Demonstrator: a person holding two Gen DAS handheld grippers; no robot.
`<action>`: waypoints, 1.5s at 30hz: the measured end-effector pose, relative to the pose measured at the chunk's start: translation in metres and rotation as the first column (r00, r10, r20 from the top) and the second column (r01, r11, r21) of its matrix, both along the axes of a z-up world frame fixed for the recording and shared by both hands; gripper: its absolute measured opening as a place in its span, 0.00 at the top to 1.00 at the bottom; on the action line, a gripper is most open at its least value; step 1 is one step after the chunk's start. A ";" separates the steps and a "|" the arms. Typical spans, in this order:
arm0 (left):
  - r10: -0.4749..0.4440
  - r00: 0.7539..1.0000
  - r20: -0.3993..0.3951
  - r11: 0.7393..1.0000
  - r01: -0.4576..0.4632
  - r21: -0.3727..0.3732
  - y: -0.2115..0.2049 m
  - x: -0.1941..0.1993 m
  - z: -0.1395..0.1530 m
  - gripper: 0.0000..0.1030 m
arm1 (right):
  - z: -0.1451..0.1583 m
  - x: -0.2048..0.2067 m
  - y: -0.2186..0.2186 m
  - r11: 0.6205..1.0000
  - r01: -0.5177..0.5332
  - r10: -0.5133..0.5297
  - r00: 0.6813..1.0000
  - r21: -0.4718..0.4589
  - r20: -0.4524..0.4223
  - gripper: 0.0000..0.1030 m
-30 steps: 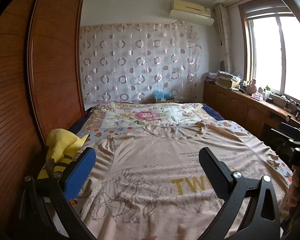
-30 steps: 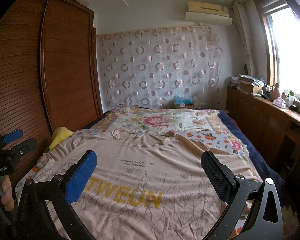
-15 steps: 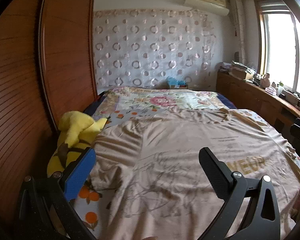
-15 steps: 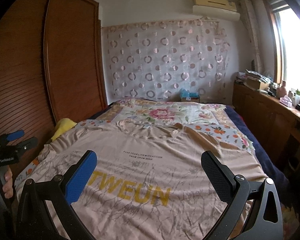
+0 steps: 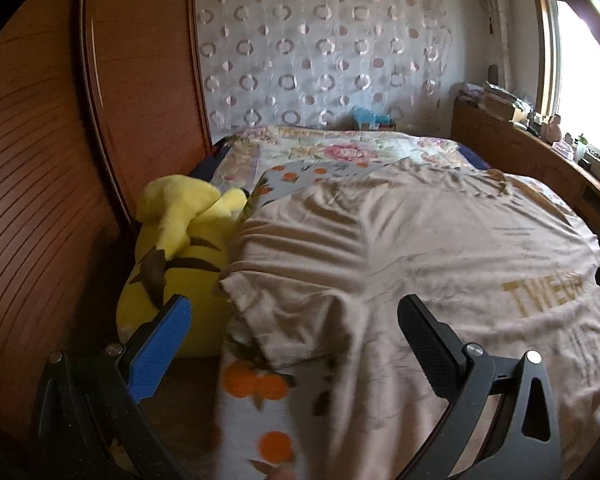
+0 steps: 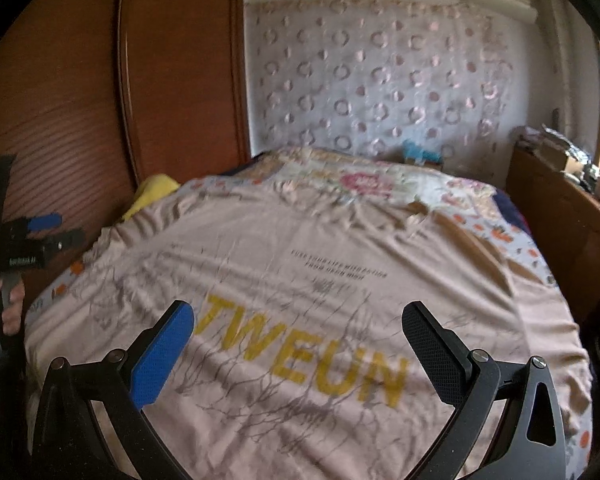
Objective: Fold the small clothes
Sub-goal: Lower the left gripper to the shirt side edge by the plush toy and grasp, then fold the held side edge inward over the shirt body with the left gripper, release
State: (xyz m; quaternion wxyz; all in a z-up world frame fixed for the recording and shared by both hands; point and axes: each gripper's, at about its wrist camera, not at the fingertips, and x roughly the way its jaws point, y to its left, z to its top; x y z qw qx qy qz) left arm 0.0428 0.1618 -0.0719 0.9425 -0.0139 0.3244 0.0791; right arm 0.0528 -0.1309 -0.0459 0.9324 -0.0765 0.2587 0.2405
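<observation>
A beige T-shirt (image 6: 320, 264) with yellow letters "TWEUN" lies spread flat, front up, across the bed; it also shows in the left wrist view (image 5: 440, 248). My left gripper (image 5: 296, 320) is open and empty, above the shirt's left sleeve (image 5: 284, 308) near the bed's left edge. It also shows at the far left of the right wrist view (image 6: 56, 230). My right gripper (image 6: 300, 324) is open and empty, above the shirt's lower front, over the yellow lettering.
A yellow plush toy (image 5: 176, 248) lies between the bed's left edge and the wooden wardrobe (image 5: 40, 160). A floral bedspread (image 5: 332, 152) covers the bed. A wooden counter (image 5: 540, 164) with clutter runs under the window at the right.
My left gripper has swung left toward the shirt's left sleeve and the plush toy. My right gripper has moved forward and lower over the shirt's lettering. Both stay open.
</observation>
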 end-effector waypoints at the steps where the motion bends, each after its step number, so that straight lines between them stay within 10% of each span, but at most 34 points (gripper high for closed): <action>1: -0.001 1.000 -0.012 1.000 0.001 -0.006 0.006 0.002 -0.001 0.00 | 0.000 0.002 0.000 1.000 -0.008 0.008 1.000 -0.005 -0.013 0.00; 14: -0.033 0.980 -0.196 0.990 0.006 -0.138 0.060 0.046 -0.026 0.32 | 0.007 0.014 0.001 0.992 -0.120 0.117 0.991 -0.039 -0.072 0.00; 28: -0.068 0.976 -0.205 0.986 0.034 -0.165 0.065 0.057 -0.030 0.96 | 0.002 0.007 0.002 0.991 -0.133 0.131 0.990 -0.029 -0.060 0.00; 45: -0.265 0.964 -0.008 0.961 0.263 -0.086 -0.041 0.064 0.057 0.96 | -0.001 0.004 -0.024 0.998 -0.054 0.055 0.997 0.019 -0.045 0.00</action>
